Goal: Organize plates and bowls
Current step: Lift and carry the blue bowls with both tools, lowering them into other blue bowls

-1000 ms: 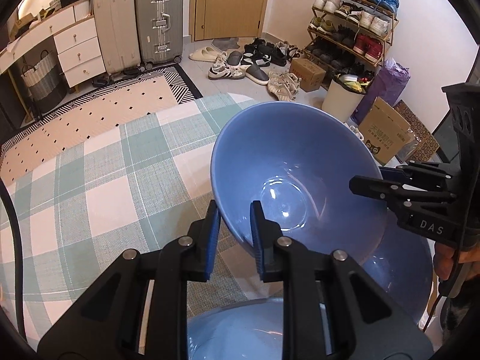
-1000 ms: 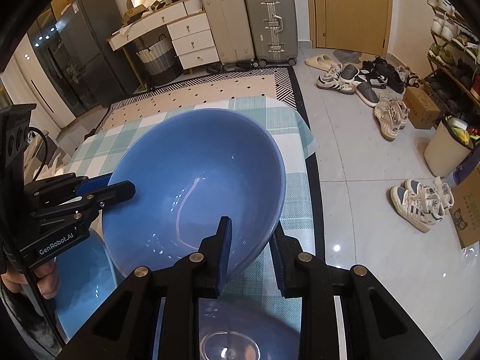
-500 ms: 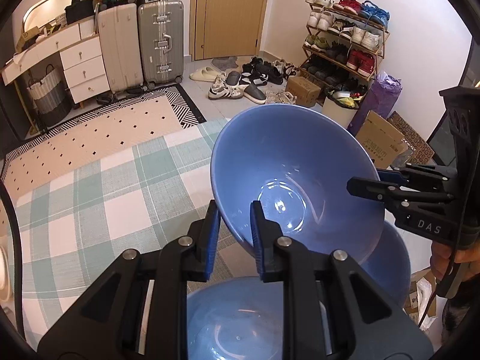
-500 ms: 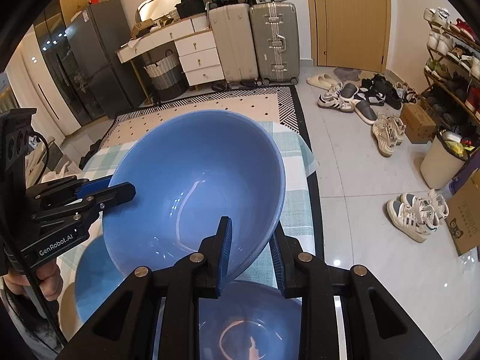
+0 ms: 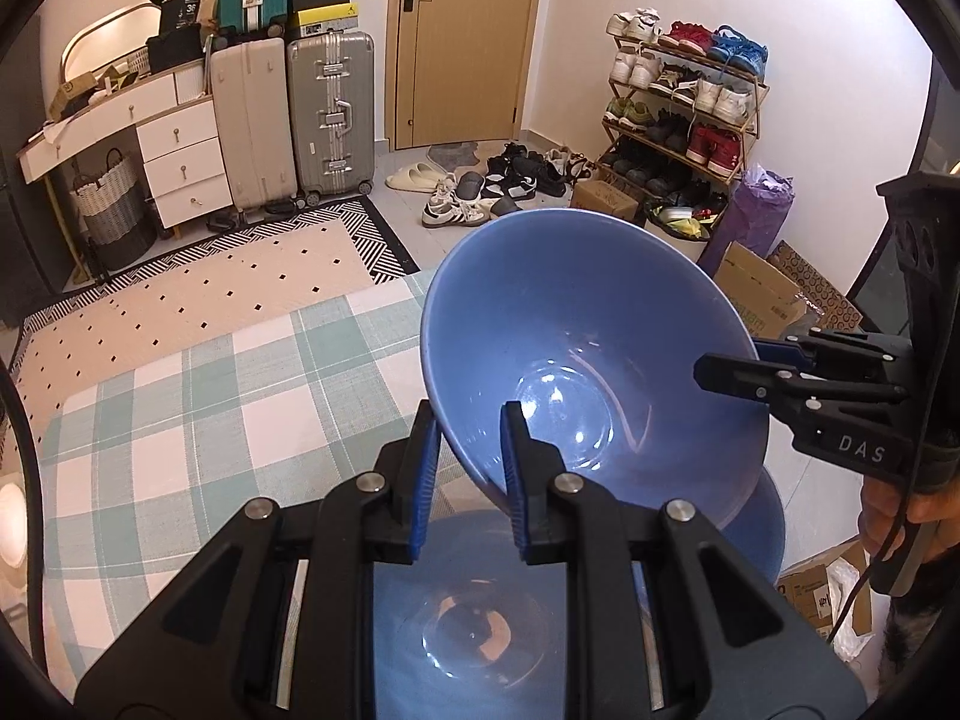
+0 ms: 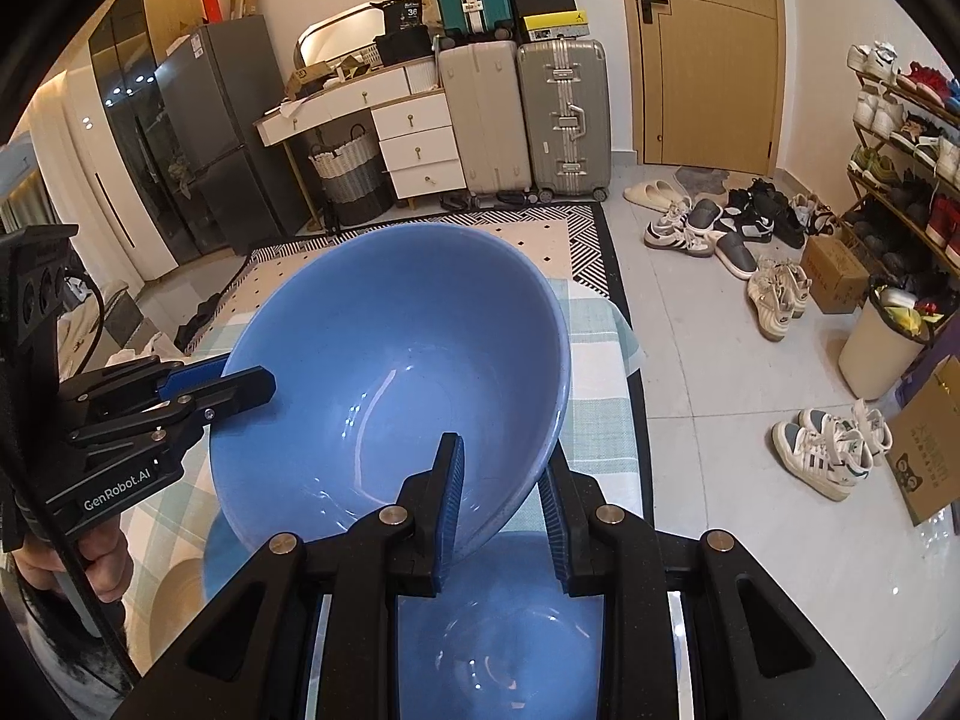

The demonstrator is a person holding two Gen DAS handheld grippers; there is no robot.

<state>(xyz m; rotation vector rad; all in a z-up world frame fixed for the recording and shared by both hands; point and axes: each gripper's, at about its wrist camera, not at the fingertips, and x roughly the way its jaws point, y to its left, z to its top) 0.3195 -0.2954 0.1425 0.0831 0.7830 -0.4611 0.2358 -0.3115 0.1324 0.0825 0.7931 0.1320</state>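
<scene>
A large blue bowl [image 5: 588,348] is held in the air by both grippers, one on each side of its rim. My left gripper [image 5: 468,450] is shut on the near rim in its own view and shows at the bowl's left rim in the right wrist view [image 6: 240,387]. My right gripper [image 6: 501,492] is shut on the opposite rim and shows at the right in the left wrist view [image 5: 720,369]. The bowl [image 6: 390,372] hangs above a second blue bowl [image 5: 480,600], seen also in the right wrist view [image 6: 510,612], on the checked tablecloth [image 5: 198,420].
A third blue dish edge [image 6: 216,558] lies below left in the right wrist view. A cream plate [image 5: 12,522] sits at the table's left edge. Beyond the table are a patterned rug [image 5: 198,294], suitcases [image 5: 327,114], shoes and a shoe rack [image 5: 684,114].
Both grippers have raised the blue bowl higher above the table. More of the lower bowl and the room beyond has come into view.
</scene>
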